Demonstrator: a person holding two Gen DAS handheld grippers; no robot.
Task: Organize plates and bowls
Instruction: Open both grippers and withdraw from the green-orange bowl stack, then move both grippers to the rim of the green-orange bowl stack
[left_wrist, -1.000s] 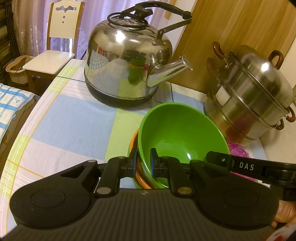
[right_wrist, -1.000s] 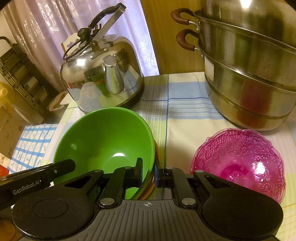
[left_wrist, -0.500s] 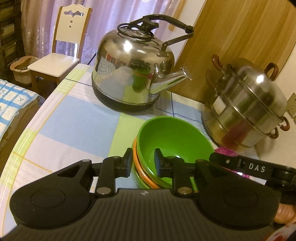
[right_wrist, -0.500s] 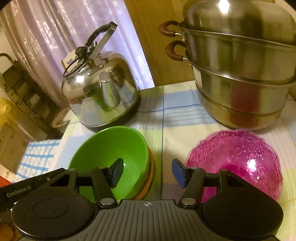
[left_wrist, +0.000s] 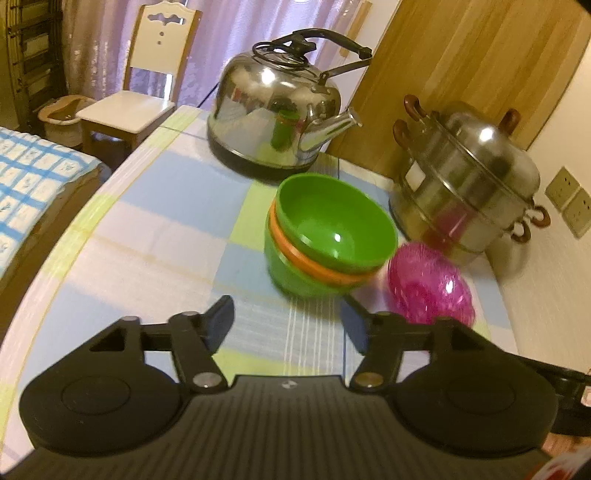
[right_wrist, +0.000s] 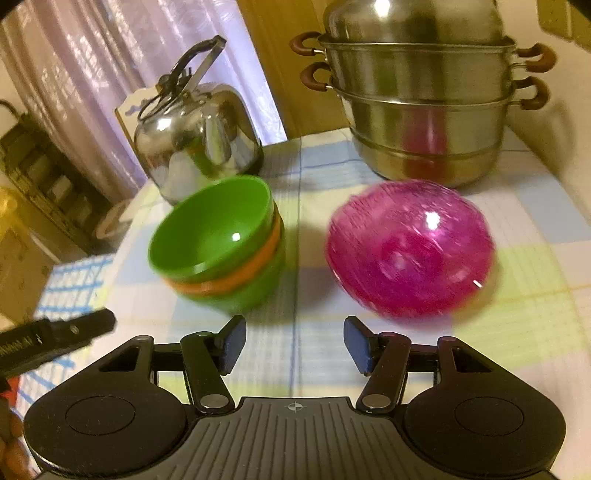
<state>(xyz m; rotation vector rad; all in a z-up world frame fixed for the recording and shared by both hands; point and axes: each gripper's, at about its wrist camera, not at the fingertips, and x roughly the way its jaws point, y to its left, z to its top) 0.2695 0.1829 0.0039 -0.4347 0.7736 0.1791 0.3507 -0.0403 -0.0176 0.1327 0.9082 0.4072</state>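
Note:
A green bowl (left_wrist: 332, 225) is nested in an orange bowl (left_wrist: 295, 254), which sits in another green bowl (left_wrist: 291, 273) on the checked tablecloth (left_wrist: 166, 236). The stack (right_wrist: 210, 229) stands free, touched by neither gripper. To its right lies a clear pink bowl (left_wrist: 430, 280) (right_wrist: 410, 247). My left gripper (left_wrist: 288, 314) hangs short of the stack, its jaws opening with only cloth between them. My right gripper (right_wrist: 294, 328) is open and empty, in front of the gap between the stack and the pink bowl.
A steel kettle (left_wrist: 273, 122) (right_wrist: 195, 136) stands behind the stack. A stacked steel steamer pot (left_wrist: 465, 177) (right_wrist: 424, 110) is at the back right by the wall. A white chair (left_wrist: 140, 92) stands beyond the table's far left edge.
Both grippers let go of the green bowl's rim, opened and drew back from it. The bowl, tilted before, now sits level in the stack.

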